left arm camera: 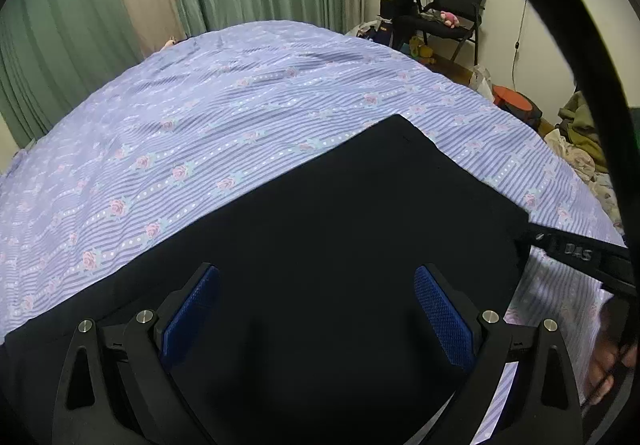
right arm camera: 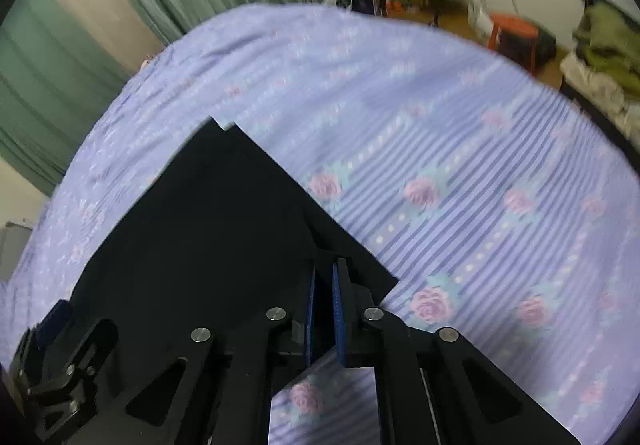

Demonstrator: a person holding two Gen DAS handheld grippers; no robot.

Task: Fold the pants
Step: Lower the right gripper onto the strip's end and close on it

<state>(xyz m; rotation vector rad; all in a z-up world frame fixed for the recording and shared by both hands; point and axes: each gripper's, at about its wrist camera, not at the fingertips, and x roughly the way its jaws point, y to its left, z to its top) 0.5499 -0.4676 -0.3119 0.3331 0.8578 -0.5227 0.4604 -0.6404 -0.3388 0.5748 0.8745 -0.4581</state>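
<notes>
Pants [left arm camera: 320, 229] lie flat on the floral bedsheet [left arm camera: 200, 125] — right claw [right arm camera: 325, 297] pinches their near edge, left claw [left arm camera: 316, 309] hovers spread above; grip both corners evenly before lifting — avoid skewed folds.

The bed [left arm camera: 280, 93], covered by a lavender striped rose-print sheet [right arm camera: 460, 149], carries black pants [left arm camera: 320, 213] lying flat.
</notes>
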